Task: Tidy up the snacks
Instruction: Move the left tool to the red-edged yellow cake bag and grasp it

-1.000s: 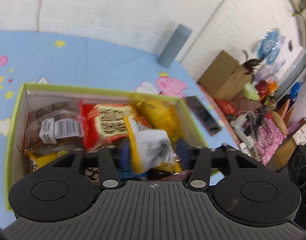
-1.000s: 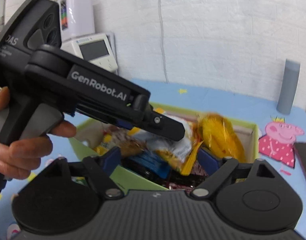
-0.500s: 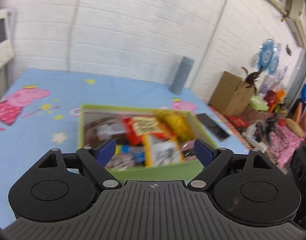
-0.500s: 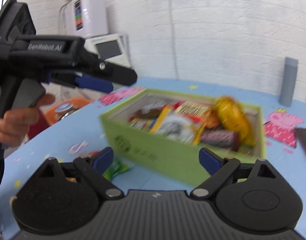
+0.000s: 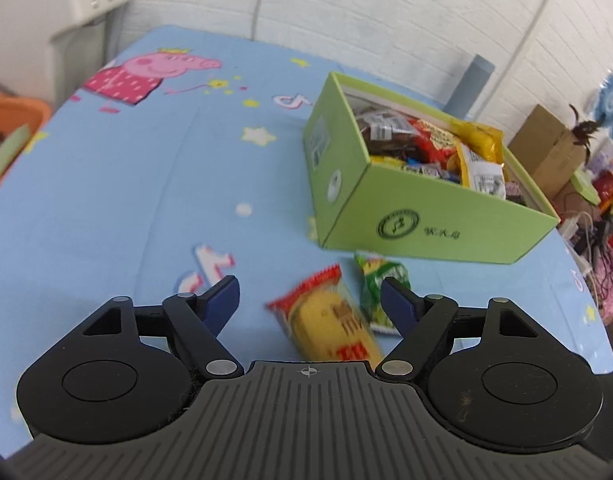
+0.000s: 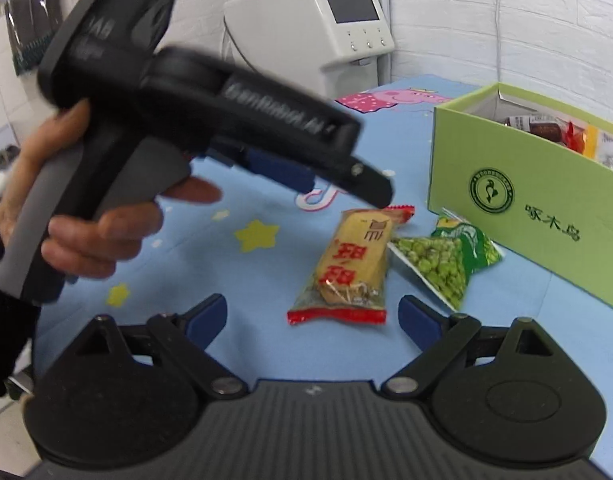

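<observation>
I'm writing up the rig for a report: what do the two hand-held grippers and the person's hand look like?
Each hand-held gripper, left and right, has a ribbed black body, two round black discs, silver pivot pins and blue finger pads. From the right view, the left one has a grey pistol handle and white lettering, blurred. A bare hand with a dark sleeve holds it. No cables visible.

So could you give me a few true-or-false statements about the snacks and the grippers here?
1. Both packets lie outside the green box. True.
2. The left gripper is clamped on the yellow cake packet. False: it is open, holding nothing.
3. The green pea packet sits between the cake packet and the box. True.
4. The green box is empty. False: it holds several snack packets.
5. The right gripper is open. True.
</observation>
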`<state>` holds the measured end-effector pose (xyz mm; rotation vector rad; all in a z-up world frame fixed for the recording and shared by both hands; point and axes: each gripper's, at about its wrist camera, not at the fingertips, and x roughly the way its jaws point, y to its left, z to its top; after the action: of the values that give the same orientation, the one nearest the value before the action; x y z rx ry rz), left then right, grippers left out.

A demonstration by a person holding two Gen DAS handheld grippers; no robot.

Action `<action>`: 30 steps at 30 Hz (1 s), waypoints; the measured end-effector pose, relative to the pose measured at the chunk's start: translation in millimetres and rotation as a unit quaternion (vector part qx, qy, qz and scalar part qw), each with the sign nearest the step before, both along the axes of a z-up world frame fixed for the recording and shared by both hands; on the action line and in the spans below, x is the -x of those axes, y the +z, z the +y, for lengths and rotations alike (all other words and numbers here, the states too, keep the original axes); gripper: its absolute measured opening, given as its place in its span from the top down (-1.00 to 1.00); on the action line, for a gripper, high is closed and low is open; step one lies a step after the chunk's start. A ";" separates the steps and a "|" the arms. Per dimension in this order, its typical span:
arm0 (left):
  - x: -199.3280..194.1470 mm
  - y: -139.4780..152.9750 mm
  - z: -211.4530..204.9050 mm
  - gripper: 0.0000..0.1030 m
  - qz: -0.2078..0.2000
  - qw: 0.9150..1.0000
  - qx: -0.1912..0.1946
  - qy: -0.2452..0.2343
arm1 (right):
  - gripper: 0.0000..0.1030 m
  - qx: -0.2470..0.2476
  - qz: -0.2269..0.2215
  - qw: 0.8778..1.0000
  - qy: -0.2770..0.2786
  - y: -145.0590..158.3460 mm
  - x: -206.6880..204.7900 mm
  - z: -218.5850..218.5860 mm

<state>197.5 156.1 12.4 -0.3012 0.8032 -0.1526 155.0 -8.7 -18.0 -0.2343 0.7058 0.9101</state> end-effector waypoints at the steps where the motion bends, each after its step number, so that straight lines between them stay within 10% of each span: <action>1: -9.1 0.8 1.4 -0.27 -0.001 1.000 0.000 -0.007 | -0.81 0.010 -0.008 1.000 -0.008 -0.3 0.1 3.7; 9: -50.5 -22.2 -7.6 0.06 0.036 0.995 0.018 -0.087 | -0.81 0.044 -0.019 0.997 -0.054 -10.3 -10.4 10.8; 23: 37.6 -26.8 -76.4 0.07 0.046 0.989 0.084 -0.117 | -0.81 0.047 -0.023 0.990 -0.131 -11.0 9.2 -65.0; 30: 68.4 -19.2 -114.0 -0.09 0.031 0.992 0.055 -0.106 | -0.81 0.016 -0.022 0.981 -0.194 -7.4 43.8 -121.4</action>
<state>129.1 42.1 -6.8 -0.3259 0.8887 -0.3901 111.2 -130.1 -25.4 -0.1384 0.6951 0.5207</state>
